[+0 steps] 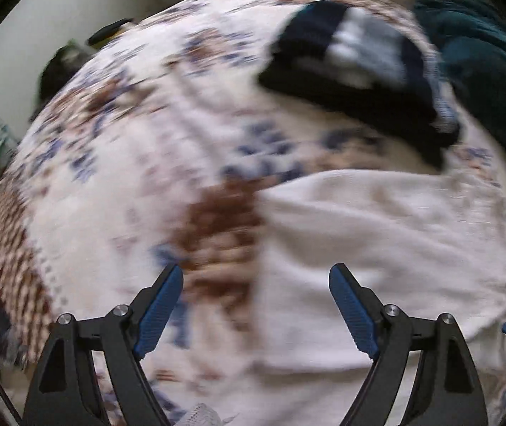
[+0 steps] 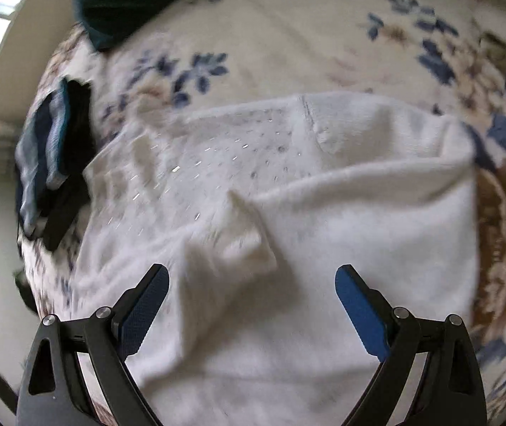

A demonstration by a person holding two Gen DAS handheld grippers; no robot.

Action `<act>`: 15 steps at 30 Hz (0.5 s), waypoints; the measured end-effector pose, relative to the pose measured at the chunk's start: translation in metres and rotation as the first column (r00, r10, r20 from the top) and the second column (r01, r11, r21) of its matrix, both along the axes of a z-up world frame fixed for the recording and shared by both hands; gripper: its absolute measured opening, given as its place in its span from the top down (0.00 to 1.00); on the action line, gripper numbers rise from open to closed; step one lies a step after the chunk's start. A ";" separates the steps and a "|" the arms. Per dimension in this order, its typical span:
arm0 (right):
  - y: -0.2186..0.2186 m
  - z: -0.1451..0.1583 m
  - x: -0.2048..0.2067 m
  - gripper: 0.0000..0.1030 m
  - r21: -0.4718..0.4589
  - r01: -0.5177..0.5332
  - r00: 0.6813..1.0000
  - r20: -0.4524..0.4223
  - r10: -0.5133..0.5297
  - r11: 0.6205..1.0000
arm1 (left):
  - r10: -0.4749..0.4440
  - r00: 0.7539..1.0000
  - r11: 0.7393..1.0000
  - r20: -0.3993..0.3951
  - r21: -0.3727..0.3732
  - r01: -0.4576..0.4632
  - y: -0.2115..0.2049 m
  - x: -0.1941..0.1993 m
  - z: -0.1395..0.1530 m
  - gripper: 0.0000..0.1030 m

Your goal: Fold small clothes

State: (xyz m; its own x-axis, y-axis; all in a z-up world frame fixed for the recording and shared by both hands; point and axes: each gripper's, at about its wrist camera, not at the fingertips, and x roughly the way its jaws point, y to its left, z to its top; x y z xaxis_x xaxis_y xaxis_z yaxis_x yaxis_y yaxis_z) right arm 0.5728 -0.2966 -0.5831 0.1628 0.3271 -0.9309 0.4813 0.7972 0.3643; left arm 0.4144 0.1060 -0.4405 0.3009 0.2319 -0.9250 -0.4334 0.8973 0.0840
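A flowered blanket (image 2: 288,42) covers the bed, and a white garment (image 2: 324,213) lies on it partly folded, folded dark clothes (image 1: 352,71) beyond. Left gripper (image 1: 256,305) and right gripper (image 2: 253,301) hover above, both gaping and empty; next, I'd say, they must pinch an edge.

A home bedroom. A bed with a flowered blanket (image 2: 288,35) carries clothes. Plain walls (image 1: 58,10) stand behind.

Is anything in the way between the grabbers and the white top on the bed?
Nothing visible is. The white top lies spread on the flowered blanket, directly below the open right gripper. The open left gripper hangs over its edge. The dark folded clothes lie off to the side.
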 end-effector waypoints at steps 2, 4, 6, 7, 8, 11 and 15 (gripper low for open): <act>0.001 -0.022 0.008 0.06 0.011 0.045 0.994 -0.097 -0.044 0.999 | 0.030 1.000 1.000 -0.008 0.006 -0.030 0.013 -0.005 -0.006 0.19; 0.007 -0.025 0.008 0.16 0.012 0.064 0.993 -0.105 -0.062 0.998 | 0.054 0.998 0.998 -0.018 0.018 -0.053 0.022 -0.007 -0.012 0.18; 0.020 -0.012 0.008 0.68 -0.088 0.001 0.997 -0.078 -0.007 0.996 | 0.061 0.998 0.998 -0.014 0.010 -0.061 0.026 -0.007 -0.013 0.18; 0.026 -0.006 0.006 0.90 -0.135 -0.022 0.998 -0.065 0.014 0.991 | 0.063 0.998 0.998 -0.012 0.008 -0.063 0.026 -0.006 -0.012 0.18; 0.029 0.001 0.004 0.94 -0.156 -0.027 0.999 -0.040 0.022 0.987 | 0.062 0.998 0.998 -0.007 0.004 -0.062 0.026 -0.005 -0.010 0.18; 0.023 0.029 -0.006 0.95 -0.219 -0.016 0.999 0.034 0.024 0.976 | 0.037 0.999 0.999 0.012 -0.006 -0.037 0.018 0.005 -0.004 0.18; -0.020 0.059 -0.019 0.95 -0.290 0.063 0.995 0.095 -0.037 0.955 | -0.026 0.999 1.000 0.044 -0.009 0.026 -0.002 0.024 0.000 0.18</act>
